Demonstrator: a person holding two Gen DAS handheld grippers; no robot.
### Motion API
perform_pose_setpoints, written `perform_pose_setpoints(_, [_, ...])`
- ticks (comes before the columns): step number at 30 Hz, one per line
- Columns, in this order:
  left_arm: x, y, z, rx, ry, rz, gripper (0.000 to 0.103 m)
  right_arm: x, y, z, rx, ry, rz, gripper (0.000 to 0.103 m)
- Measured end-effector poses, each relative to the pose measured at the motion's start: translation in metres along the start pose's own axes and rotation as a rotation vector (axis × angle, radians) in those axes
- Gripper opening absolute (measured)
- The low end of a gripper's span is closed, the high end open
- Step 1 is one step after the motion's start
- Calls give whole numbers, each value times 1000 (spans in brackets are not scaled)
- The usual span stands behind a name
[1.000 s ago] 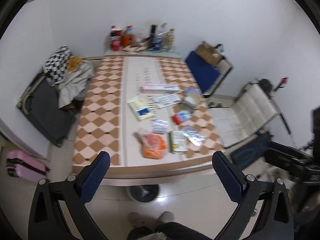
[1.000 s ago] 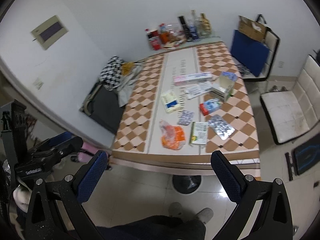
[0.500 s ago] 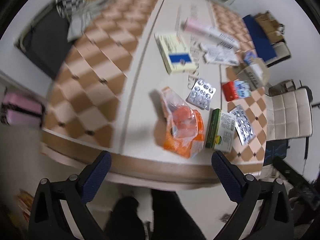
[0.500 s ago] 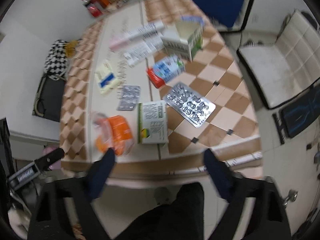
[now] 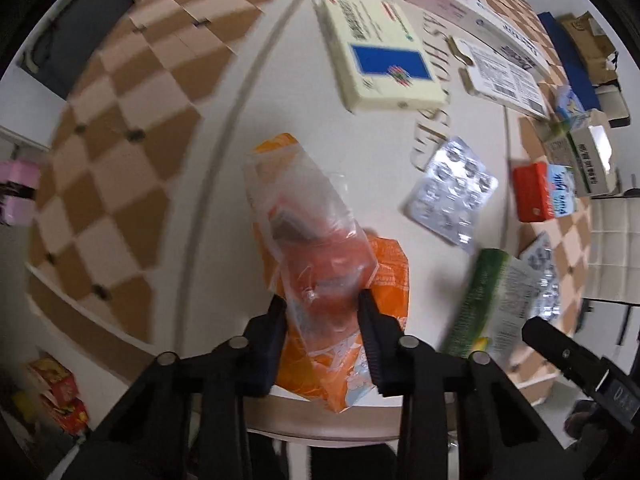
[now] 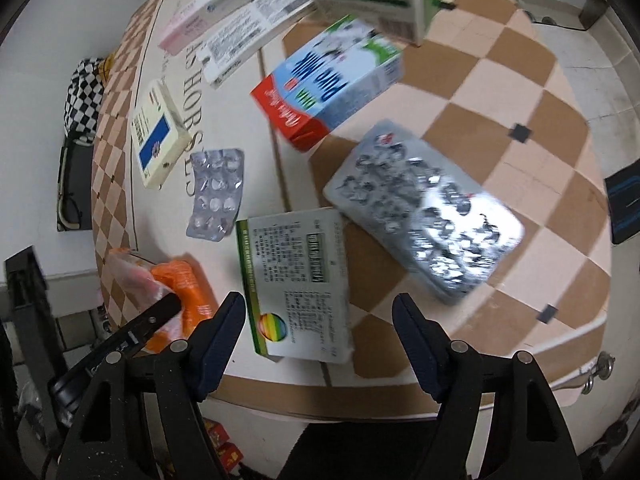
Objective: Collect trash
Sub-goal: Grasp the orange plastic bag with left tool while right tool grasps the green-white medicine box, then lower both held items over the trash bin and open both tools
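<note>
The first pick-up is in hand. The left gripper (image 5: 322,308) is closing, its fingers pinching the crinkled clear-and-orange plastic bag (image 5: 320,240) at the near edge of the surface (image 5: 224,184). The right gripper (image 6: 318,320) is held apart, straddling a flat green-and-white carton (image 6: 296,280) without pressing it. Next, a lift is called for; thin film may slip. Foil blister packs (image 6: 424,216) lie beyond, on the right.
</note>
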State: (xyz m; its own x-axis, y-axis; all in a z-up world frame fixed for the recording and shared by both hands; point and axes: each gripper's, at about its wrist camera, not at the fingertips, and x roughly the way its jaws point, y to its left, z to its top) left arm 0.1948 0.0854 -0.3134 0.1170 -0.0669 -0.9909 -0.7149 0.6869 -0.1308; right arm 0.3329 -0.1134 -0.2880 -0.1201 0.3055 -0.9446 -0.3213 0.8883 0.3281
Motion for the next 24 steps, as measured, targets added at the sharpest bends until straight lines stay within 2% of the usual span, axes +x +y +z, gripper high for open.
perform_pose_setpoints(3, [-15,15,-2,18,-43,75,26,14,19,0,-19,9,-26,79])
perform_pose_setpoints(7, [-28,32,-6,44,-89,142,25,31,41,-3,-47,-1,-120,79])
perform_pose_setpoints(11, [-30,50,-9,57,-106,151,24,49,61,-7,-70,-27,-243,78])
perform_pose_setpoints(14, [-32,62,-11,79,-124,145,23,54,70,-5,-69,-66,-315,69])
perform_pose_setpoints(19, [-24,67,-16,128,-160,114,21,56,72,-5,-56,-98,-316,68])
perform_pose_setpoints(22, [-32,78,-23,164,-183,93,20,51,74,-15,-58,-135,-309,68])
perform_pose_setpoints(24, [-38,70,-33,188,-197,78,20,45,80,-31,-49,-161,-295,68])
